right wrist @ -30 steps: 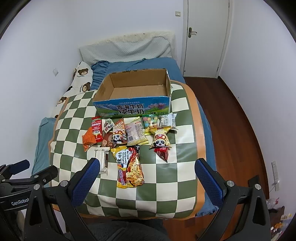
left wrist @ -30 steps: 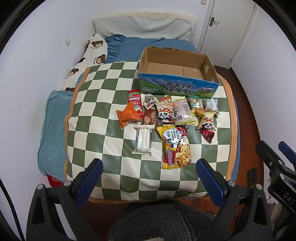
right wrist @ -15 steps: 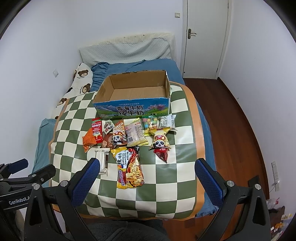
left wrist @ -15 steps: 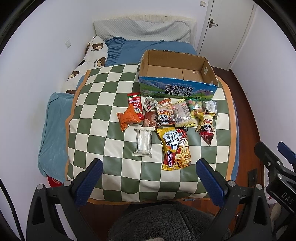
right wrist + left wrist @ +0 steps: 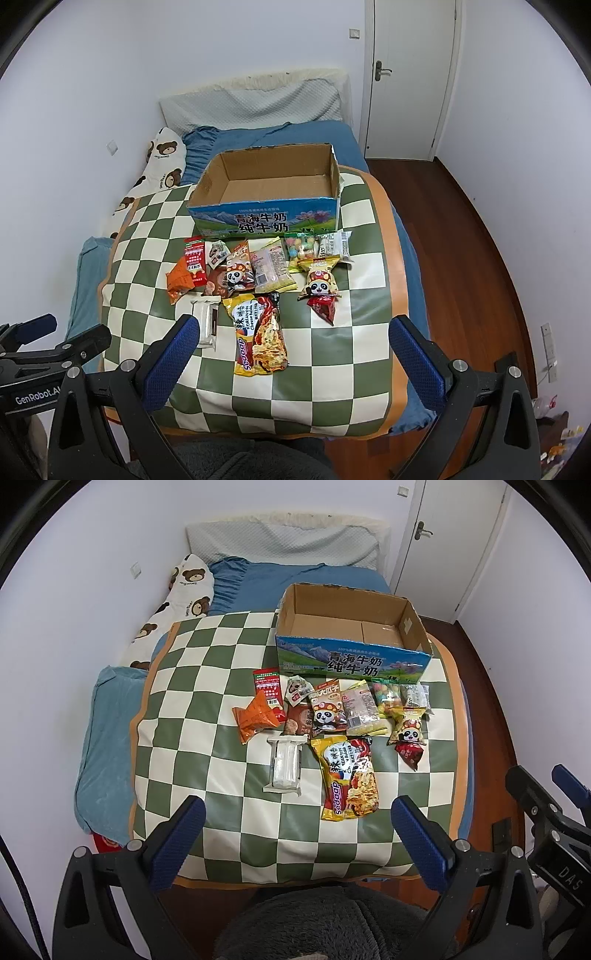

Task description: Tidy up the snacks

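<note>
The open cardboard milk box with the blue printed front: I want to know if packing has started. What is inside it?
The open cardboard milk box with the blue printed front shows only bare brown floor and walls; no snack is visible inside. Its near wall hides the floor strip just behind it in both views.

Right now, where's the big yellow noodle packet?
In both views the yellow noodle packet lies on the checkered blanket, nearest the camera, right of the white bar.

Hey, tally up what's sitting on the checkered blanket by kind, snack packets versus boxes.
Snack packets: 11
Cardboard boxes: 1
Total: 12
</note>
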Available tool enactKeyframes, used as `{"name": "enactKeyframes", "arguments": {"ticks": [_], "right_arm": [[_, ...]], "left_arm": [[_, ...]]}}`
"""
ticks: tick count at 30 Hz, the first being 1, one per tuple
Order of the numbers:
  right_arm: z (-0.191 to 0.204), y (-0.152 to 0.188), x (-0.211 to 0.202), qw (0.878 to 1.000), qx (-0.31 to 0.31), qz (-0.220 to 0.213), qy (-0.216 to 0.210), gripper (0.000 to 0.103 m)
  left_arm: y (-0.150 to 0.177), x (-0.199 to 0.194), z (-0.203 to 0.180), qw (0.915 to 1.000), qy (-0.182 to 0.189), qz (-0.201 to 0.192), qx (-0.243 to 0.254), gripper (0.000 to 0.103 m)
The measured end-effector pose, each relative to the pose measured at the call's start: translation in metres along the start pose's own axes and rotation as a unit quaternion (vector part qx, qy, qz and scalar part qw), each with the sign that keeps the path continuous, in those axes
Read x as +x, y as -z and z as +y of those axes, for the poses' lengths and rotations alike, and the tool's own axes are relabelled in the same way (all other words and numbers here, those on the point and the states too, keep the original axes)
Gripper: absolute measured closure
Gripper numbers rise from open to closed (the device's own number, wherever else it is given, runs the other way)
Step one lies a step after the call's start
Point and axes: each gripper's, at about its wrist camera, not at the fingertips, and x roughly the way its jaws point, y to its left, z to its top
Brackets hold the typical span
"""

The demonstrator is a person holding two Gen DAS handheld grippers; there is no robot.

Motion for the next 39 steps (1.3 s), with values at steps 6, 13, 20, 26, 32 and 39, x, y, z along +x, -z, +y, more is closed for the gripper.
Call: {"name": "enactKeyframes", "arguments": {"ticks": [6,13,20,26,32,39], "right_arm": [[0.000,0.000,-0.003,1.000,0.002,-0.001,-0.001,0.000],[0.005,0.004,-0.003,1.000,0.005,0.003,-0.005,0.000],[0.008,0.019,0.054,0.998,0.023,0.045,-0.029,0.000],[0.024,0.035,0.164,0.993,0.026,0.107,-0.035,0.000],[0.058,0.051,0.278,0.984,-0.014,0.172,-0.037,0.000],[0.090,0.076,0.366,0.971,-0.082,0.225,-0.009,0.000]], "left_arm": [[0.000,-0.001,0.000,1.0000,0.001,0.000,0.000,0.000],[-0.001,0.002,0.010,0.9999,0.009,0.003,-0.008,0.000],[-0.009,0.056,0.041,0.9988,-0.035,0.030,-0.016,0.000],[-0.017,0.146,0.062,0.9944,-0.055,0.090,-0.005,0.000],[-0.029,0.250,0.057,0.9862,-0.015,0.165,0.008,0.005],[-0.033,0.345,0.045,0.9722,0.009,0.233,0.021,0.012]]}}
